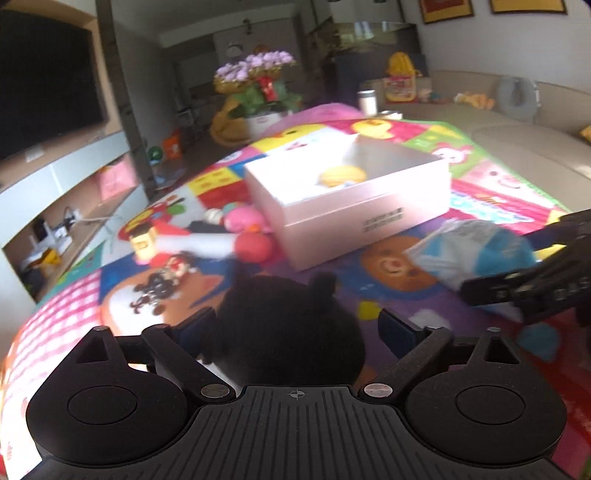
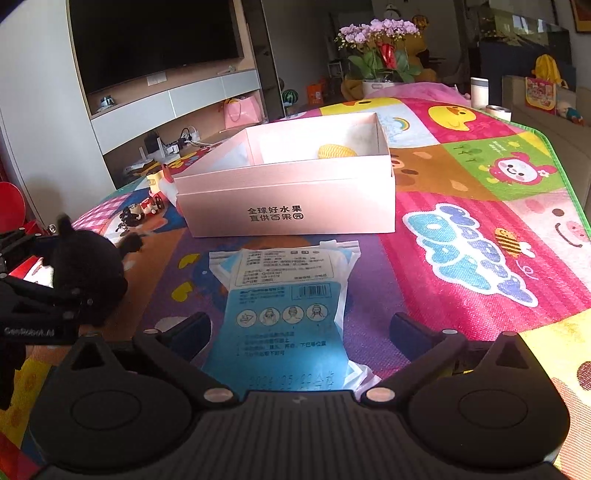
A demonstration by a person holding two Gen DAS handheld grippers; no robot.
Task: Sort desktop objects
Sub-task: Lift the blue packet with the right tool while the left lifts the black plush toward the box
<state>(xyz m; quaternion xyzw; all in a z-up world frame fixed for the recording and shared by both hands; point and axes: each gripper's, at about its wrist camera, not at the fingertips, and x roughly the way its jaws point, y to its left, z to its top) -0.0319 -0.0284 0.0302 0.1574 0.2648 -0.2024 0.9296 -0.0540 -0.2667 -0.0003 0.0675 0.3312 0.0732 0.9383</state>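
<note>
A black plush toy [image 1: 288,325] sits between the fingers of my left gripper [image 1: 297,325]. Its jaws stand wide, and a strip of mat shows between the toy and the right finger, so nothing is gripped. In the right wrist view the same toy [image 2: 86,269] and left gripper [image 2: 66,273] are at the left. My right gripper [image 2: 301,332] is open over a blue and white mask packet [image 2: 288,295] lying flat on the mat, with neither pad touching it. Just beyond stands an open pink box [image 2: 288,199] holding a yellow thing [image 2: 336,151].
Small toys lie left of the box: a pink and red cluster [image 1: 251,236] and a toy train [image 2: 153,203]. Purple flowers [image 2: 380,33] and a white cup [image 2: 479,90] stand at the far end. The mat's green edge [image 2: 565,177] runs along the right.
</note>
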